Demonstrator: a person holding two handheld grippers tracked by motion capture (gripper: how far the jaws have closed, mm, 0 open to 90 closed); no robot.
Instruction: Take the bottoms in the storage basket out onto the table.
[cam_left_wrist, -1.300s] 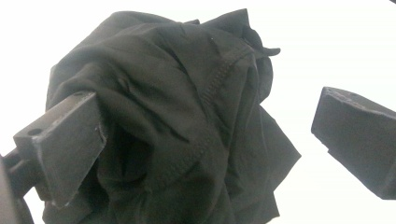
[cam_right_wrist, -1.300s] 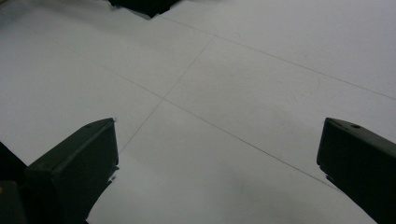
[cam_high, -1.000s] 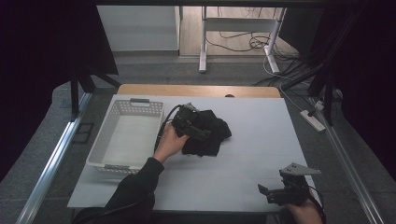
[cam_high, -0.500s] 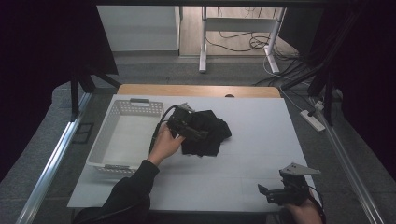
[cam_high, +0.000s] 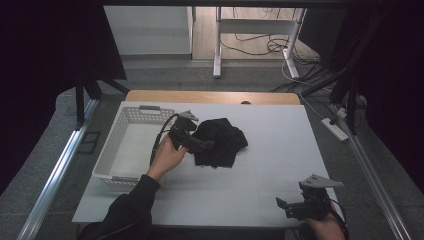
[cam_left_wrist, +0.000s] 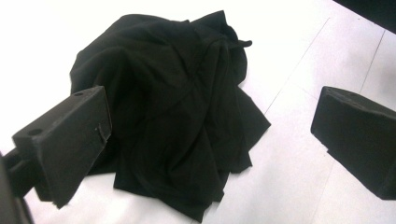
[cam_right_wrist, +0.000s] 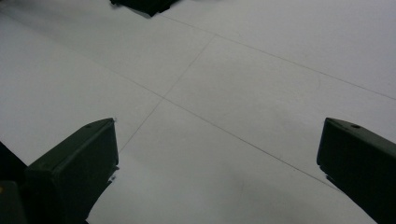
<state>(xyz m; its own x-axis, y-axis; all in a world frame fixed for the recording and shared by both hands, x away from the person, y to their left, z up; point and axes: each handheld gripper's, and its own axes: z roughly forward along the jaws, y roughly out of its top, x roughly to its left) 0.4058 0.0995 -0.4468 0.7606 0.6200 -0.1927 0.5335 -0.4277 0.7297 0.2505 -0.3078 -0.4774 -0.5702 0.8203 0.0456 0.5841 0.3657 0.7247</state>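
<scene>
Fingers (cam_left_wrist: 84, 140) spread wide over black cloth (cam_left_wrist: 187, 107)

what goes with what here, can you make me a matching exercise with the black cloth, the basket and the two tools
Things:
1. black cloth
2. white basket
3. left tool
4. right tool

Places or states:
A. open, over bare table near the front right edge
B. crumpled in a heap mid-table
C. at the table's left side
D. open, at the cloth's left edge

Pairs: 1-B, 2-C, 3-D, 4-A
</scene>
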